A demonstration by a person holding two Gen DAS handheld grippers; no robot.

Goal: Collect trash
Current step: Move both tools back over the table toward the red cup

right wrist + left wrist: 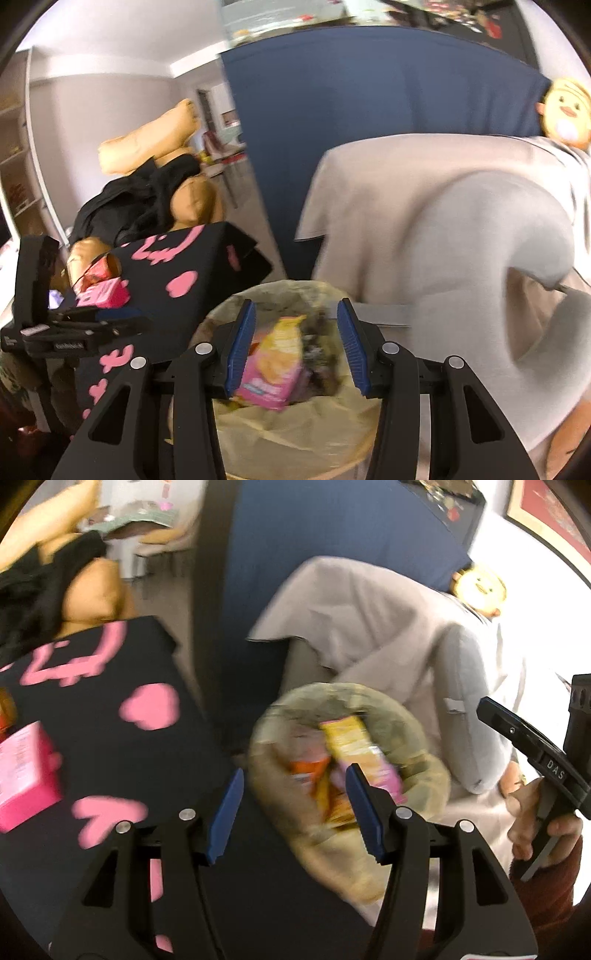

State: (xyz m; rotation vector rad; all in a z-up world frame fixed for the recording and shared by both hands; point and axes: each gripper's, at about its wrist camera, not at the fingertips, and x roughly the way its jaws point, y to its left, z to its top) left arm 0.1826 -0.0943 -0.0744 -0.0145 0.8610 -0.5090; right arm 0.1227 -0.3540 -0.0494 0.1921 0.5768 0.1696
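A round bin lined with a yellowish bag stands beside the black table. In it lie a yellow and pink snack packet and orange wrappers. My left gripper hangs open over the bin's near-left rim, with nothing between its blue pads. My right gripper is also open above the bag; the packet lies below, close to its left pad but not pinched. A hand holds the right tool at the right edge of the left wrist view. A pink box sits on the table.
The table wears a black cloth with pink hearts, with the pink box and a red-gold wrapper on it. A grey blanket drapes a seat right of the bin. Behind are a blue panel, a duck plush and a tan plush.
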